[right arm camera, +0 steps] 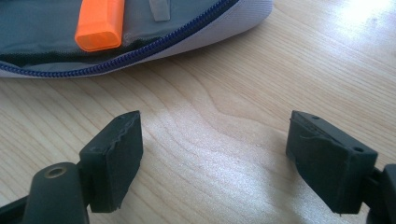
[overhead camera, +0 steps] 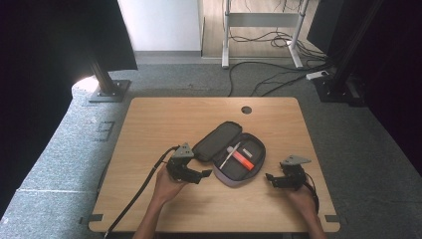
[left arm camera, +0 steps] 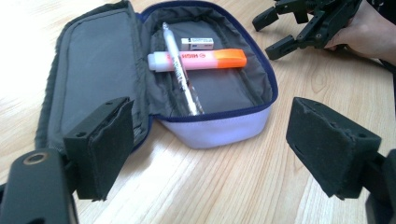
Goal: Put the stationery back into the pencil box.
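Note:
An open pencil case [overhead camera: 216, 140] lies in the middle of the wooden table [overhead camera: 164, 119], lid folded out to the left. Inside lie a pink and orange highlighter [left arm camera: 201, 60], a white pen [left arm camera: 180, 70] across it, and a small white eraser [left arm camera: 197, 43]. My left gripper [overhead camera: 204, 175] is open just left of the case's near end, its pads [left arm camera: 105, 149] wide apart in front of the lilac wall [left arm camera: 219, 130]. Open too, my right gripper [overhead camera: 270, 179] rests on the table a short way right of the case [right arm camera: 224, 23], with bare wood between its pads [right arm camera: 116, 156]. The highlighter's orange end [right arm camera: 100, 23] is near it.
A round cable hole [overhead camera: 246, 109] sits near the table's far edge. Black cables trail from both grippers toward the near edge. Beyond the table are a black stand base [overhead camera: 107, 89], a white desk frame [overhead camera: 259, 30] and floor cables [overhead camera: 268, 74].

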The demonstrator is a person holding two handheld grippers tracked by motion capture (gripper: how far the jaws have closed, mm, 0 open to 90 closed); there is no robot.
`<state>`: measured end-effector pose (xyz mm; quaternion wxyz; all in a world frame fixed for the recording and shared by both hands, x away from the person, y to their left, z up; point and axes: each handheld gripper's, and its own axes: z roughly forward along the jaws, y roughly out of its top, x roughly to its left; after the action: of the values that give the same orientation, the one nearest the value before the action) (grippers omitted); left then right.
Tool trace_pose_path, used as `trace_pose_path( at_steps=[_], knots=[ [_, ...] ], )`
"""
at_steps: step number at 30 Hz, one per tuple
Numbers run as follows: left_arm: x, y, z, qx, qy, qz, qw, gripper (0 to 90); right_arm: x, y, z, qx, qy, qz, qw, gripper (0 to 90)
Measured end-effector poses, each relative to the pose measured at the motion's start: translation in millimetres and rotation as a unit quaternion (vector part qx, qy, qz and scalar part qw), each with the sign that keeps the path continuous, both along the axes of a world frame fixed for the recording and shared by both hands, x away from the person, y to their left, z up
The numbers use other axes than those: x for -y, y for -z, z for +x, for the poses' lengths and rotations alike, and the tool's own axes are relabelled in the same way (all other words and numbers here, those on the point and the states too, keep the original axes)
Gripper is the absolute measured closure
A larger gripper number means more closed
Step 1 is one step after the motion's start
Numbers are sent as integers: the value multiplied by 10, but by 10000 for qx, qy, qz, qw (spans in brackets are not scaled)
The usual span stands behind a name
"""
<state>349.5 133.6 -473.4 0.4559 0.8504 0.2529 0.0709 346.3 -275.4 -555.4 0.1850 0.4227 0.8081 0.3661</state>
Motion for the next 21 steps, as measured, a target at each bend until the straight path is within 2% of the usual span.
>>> trace_pose_path(
  at_steps=[3,14,21],
  knots=[
    [-73,21,-13,-10,-71,-42,10000,152,-1,0,-2,-2,17,-1,10000,183],
    [-315,182,-31,30,-387,13,9992,148,-2,0,-3,-3,18,0,10000,184],
    [-469,289,-56,-83,-552,-39,9984,142,-2,0,-3,-2,18,-1,10000,183]
  ],
)
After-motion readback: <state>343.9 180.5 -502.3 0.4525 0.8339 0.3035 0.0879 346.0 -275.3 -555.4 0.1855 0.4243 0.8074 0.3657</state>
